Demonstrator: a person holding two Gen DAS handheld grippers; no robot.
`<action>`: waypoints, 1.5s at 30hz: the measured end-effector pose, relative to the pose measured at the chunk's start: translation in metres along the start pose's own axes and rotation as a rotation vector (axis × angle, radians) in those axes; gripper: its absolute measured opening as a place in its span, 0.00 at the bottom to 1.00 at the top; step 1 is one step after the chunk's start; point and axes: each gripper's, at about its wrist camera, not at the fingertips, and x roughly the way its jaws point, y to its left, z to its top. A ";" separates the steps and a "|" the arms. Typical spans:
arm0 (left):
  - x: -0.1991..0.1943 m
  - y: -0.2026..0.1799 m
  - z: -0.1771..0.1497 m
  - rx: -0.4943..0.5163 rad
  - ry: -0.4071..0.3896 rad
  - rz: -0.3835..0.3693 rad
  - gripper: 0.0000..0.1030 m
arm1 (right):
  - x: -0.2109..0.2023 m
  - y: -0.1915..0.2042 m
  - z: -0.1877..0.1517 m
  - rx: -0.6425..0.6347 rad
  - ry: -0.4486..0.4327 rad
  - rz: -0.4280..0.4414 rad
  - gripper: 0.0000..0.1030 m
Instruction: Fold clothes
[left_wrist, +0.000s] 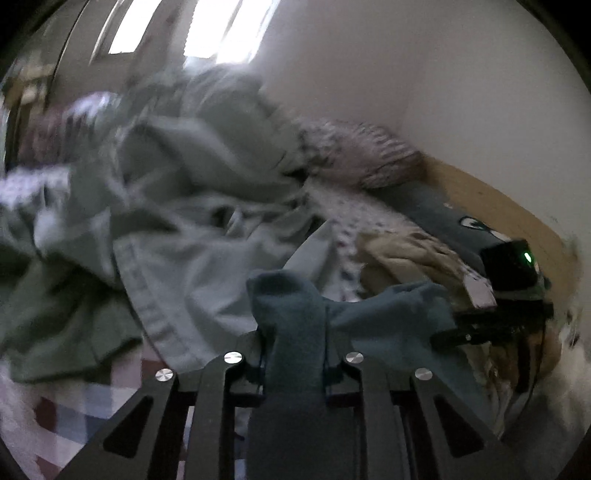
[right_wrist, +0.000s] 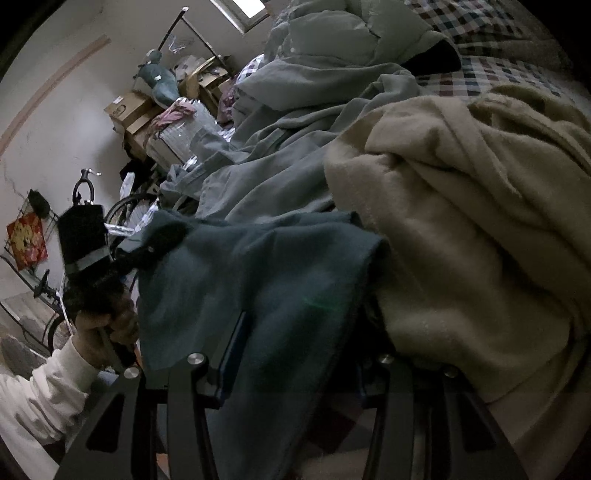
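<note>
The left gripper (left_wrist: 293, 354) has its jaws nearly together, pinched on a fold of the teal cloth (left_wrist: 295, 314); the fabric bunches up above the pinch and spreads away to the right of it. No earlier look is at hand, so only the clamp itself can be told. The right gripper (right_wrist: 295, 354) also has the teal cloth (right_wrist: 258, 280) between its jaws, which stand about half apart; the cloth drapes over and between them and hides the pads, so a firm grip cannot be made out with certainty, though the fabric seems caught there. The teal cloth is stretched between the two grippers, just in front of a cream fleece blanket (right_wrist: 461, 221) and a heap of pale green bedding (left_wrist: 177, 192), all on a bed with a checked sheet (right_wrist: 491, 74). At the teal cloth's left edge in the right wrist view, a hand (right_wrist: 107, 325) in a white sleeve (right_wrist: 48, 391) grips the other tool's handle. The left wrist view is smeared, so the things beyond the bedding are hard to read.
</note>
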 end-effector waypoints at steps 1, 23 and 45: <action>-0.007 -0.005 -0.001 0.034 -0.025 -0.002 0.20 | -0.003 0.003 0.000 -0.026 0.006 -0.010 0.50; 0.017 0.022 -0.013 -0.045 0.082 0.066 0.20 | -0.004 0.011 0.037 -0.185 -0.026 -0.064 0.57; 0.013 0.031 -0.012 -0.122 0.070 0.024 0.20 | 0.020 0.004 0.042 -0.197 0.023 0.020 0.57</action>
